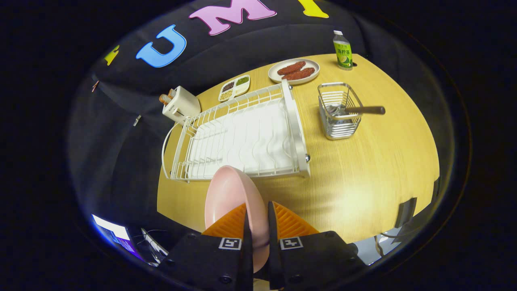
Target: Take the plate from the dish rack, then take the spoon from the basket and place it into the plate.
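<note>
Fingers (pixel 258 226) nearly closed, clamped on pink plate (pixel 230 198) rim, held above tabletop (pixel 363 169) just before dish rack (pixel 238 137). Spoon (pixel 359 110) in basket (pixel 339 113), beyond.

Gripper (pixel 258 226): two ribbed, wedge-shaped fingers (pixel 230 222) on matte black blocks, each block bearing a square black-and-white fiducial marker near its inner edge and round screw heads at its corners.

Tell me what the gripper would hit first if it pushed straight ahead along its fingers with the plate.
Probably the dish rack: the gripper, shut on the pink plate, points at its near rail just beyond the plate's rim. Depth is unclear; it may be above it.
</note>
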Motion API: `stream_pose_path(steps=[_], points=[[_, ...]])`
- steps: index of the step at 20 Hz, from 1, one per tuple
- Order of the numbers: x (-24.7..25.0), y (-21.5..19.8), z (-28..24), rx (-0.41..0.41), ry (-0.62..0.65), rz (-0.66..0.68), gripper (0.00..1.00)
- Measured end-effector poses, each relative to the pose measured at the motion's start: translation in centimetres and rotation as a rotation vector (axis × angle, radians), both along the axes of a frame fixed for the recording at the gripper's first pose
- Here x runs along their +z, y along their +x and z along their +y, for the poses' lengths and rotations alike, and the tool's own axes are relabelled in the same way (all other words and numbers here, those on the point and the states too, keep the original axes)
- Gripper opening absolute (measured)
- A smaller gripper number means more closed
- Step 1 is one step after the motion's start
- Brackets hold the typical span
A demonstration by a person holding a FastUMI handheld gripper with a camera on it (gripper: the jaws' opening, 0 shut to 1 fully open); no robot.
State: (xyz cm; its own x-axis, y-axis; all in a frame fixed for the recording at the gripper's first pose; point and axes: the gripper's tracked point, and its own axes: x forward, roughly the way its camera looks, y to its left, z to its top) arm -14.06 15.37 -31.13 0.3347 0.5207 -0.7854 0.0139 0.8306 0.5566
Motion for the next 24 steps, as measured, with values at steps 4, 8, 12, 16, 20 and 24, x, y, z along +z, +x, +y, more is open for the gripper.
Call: stream_pose_path(steps=[4, 8, 12, 16, 20, 24], points=[[-3.6, -0.2, 1.3, -0.057, 0.092, 0.051, 0.2], [-6.9, -0.4, 0.7, -0.022, 0.028, 0.029, 0.2], [-8.4, 0.0, 0.2, -0.044, 0.049, 0.06, 0.19], [-10.2, -0.5, -1.9, -0.018, -0.06, 0.058, 0.27], [-10.2, -0.6, -3.1, -0.013, -0.099, 0.038, 0.27], [-8.2, 1.1, -5.7, -0.031, -0.141, -0.051, 0.33]])
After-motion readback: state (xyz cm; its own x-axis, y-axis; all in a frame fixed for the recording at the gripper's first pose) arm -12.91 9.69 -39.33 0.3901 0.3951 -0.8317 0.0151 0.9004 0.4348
